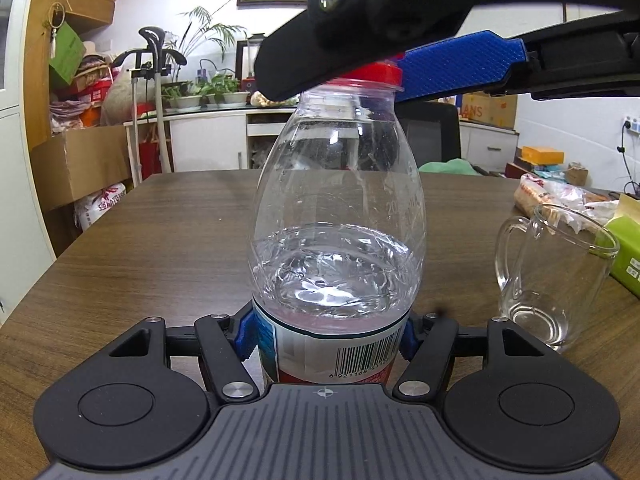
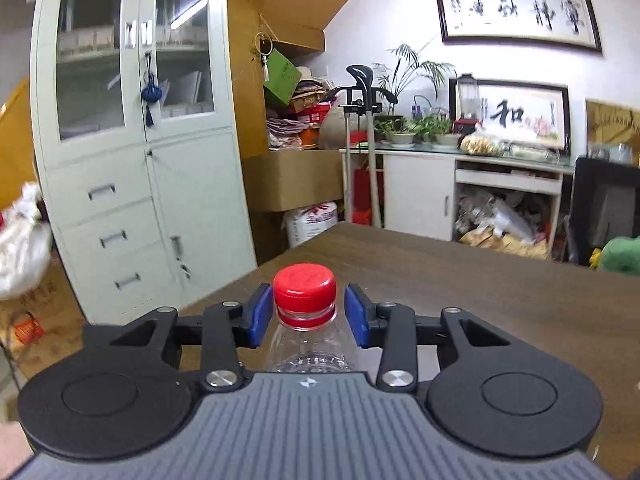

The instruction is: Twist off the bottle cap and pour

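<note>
A clear plastic bottle (image 1: 336,208), roughly a third full of water, stands upright on the brown table (image 1: 160,240). My left gripper (image 1: 326,338) is shut on its labelled lower body. The red cap (image 2: 304,286) is on the neck. My right gripper (image 2: 308,304) is at cap height with a blue pad (image 2: 258,314) on each side, open, and a narrow gap shows on the right. In the left wrist view this gripper reaches in from the upper right, its blue pad (image 1: 460,66) beside the cap (image 1: 376,74). An empty glass mug (image 1: 556,276) stands right of the bottle.
A green box (image 1: 624,256) and a crumpled food bag (image 1: 560,196) lie behind the mug at the table's right edge. Past the table's far edge are a white cabinet (image 2: 136,140), cardboard boxes, a white sideboard (image 2: 460,184) with potted plants, and a black chair (image 1: 428,132).
</note>
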Tool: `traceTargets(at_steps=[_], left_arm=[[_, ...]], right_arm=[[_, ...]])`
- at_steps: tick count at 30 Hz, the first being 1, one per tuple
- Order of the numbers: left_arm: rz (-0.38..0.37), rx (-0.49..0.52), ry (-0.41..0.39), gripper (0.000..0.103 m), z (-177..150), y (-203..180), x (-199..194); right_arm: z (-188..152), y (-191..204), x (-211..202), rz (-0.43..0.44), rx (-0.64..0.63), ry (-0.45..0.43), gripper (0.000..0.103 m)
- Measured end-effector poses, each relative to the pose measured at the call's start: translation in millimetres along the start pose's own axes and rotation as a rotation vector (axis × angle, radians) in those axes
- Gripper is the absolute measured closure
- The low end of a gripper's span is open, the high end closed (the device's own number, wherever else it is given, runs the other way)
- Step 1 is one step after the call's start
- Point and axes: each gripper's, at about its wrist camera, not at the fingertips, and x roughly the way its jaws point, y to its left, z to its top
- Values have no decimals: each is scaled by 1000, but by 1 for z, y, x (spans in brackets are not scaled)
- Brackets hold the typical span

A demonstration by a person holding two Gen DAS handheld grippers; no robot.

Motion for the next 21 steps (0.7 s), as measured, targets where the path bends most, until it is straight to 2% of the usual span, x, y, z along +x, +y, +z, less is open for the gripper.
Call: traceTargets(at_steps=[16,21], left_arm=[[3,3,-3,33,2,1,2],[4,3,-3,33,3,1,2]], right_arm=[[-14,17,-24,-78,-57,-87,60],[-13,22,-23,-74,-78,-95,65]])
